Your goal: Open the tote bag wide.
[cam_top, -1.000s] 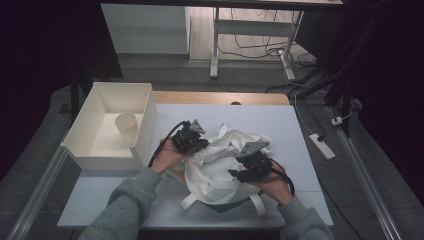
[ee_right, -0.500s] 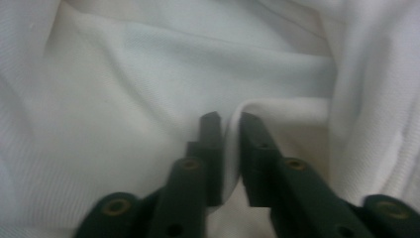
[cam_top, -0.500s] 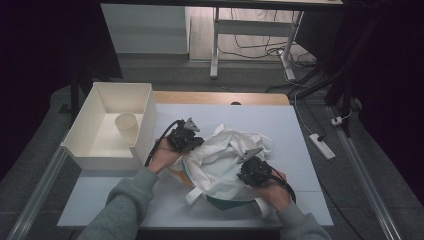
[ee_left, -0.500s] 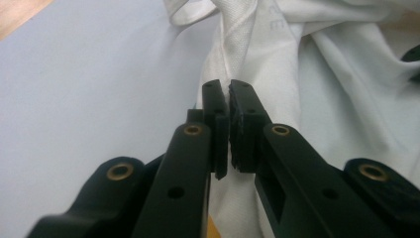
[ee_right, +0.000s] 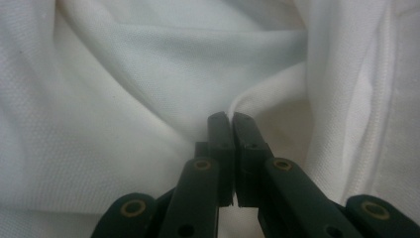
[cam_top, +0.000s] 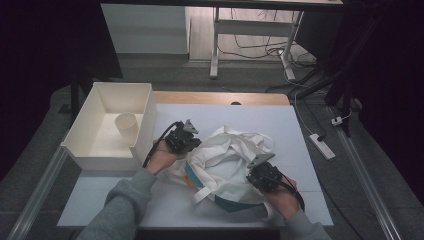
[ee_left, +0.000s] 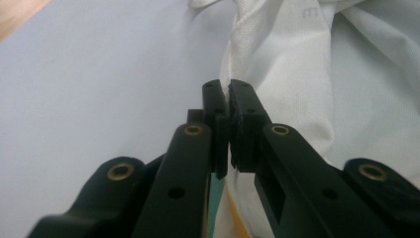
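Observation:
A crumpled white cloth bag with teal and orange print lies in the middle of the white table. My left gripper is at the bag's left edge, jaws shut on a fold of the white fabric. My right gripper is at the bag's right near side, jaws shut on another fold of the cloth. A white strap trails toward the table's front edge.
A white open box stands at the table's left with a paper cup inside. A power strip lies off the table's right edge. Bare tabletop lies beyond the bag.
The right gripper has moved toward the near right, pulling its fold of the bag. The left gripper has stayed near the box and holds its edge.

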### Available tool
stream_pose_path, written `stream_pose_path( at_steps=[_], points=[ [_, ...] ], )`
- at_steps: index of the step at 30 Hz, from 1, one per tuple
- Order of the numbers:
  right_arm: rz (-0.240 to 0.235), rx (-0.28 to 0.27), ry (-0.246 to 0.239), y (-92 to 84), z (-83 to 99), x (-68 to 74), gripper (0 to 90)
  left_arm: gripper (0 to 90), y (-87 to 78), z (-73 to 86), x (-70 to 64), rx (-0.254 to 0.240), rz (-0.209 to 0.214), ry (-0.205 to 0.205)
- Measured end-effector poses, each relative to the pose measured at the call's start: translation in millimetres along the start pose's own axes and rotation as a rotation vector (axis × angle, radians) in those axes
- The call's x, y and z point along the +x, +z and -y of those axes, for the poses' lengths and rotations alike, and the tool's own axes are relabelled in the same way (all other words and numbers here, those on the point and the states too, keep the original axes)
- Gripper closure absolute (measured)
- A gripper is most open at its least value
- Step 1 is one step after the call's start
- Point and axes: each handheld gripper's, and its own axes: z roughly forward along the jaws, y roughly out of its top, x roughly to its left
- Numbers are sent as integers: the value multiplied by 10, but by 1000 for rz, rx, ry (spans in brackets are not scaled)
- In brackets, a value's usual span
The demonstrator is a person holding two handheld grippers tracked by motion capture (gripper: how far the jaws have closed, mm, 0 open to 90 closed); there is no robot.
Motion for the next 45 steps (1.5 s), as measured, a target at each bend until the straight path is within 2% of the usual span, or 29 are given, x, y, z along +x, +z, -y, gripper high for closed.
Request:
stream_pose_path(
  at_steps=[2,7,11,13,16,18,21,25,29,30,33,35,38,43,45],
  points=[
    [0,7,-5,8,3,1,884,862,14,11,10,14,3,-3],
    [-36,3,14,19,28,-58,884,863,35,61,54,16,19,-27],
    [-26,-1,-17,11,8,-37,849,860,22,47,39,5,24,-28],
    [-20,-36,-48,-34,-14,-17,756,854,-9,21,4,-11,18,-20],
    [-47,-146,-37,-148,-65,-14,711,829,-112,-36,-39,-61,29,-8],
    [-65,-195,-37,-193,-112,-12,676,762,-203,-81,-75,-107,37,-5],
    [-82,-217,-45,-184,-180,-6,638,665,-312,-159,-174,-144,36,23],
    [-112,-214,-64,-120,-262,30,620,619,-373,-274,-381,-169,50,93],
    [-127,-220,-98,-92,-306,95,612,598,-243,-378,-569,-93,52,176],
    [-130,-220,-101,-90,-308,103,609,591,-179,-388,-587,-68,55,181],
    [-139,-223,-103,-92,-296,114,607,543,16,-384,-567,1,67,167],
    [-144,-228,-101,-94,-282,109,607,531,108,-364,-531,28,74,148],
    [-148,-225,-93,-85,-271,100,606,489,181,-347,-494,60,55,139],
    [-150,-222,-98,-72,-278,106,603,439,305,-305,-468,131,47,154],
    [-148,-225,-103,-76,-288,113,600,455,343,-286,-454,148,41,155]
  ],
)
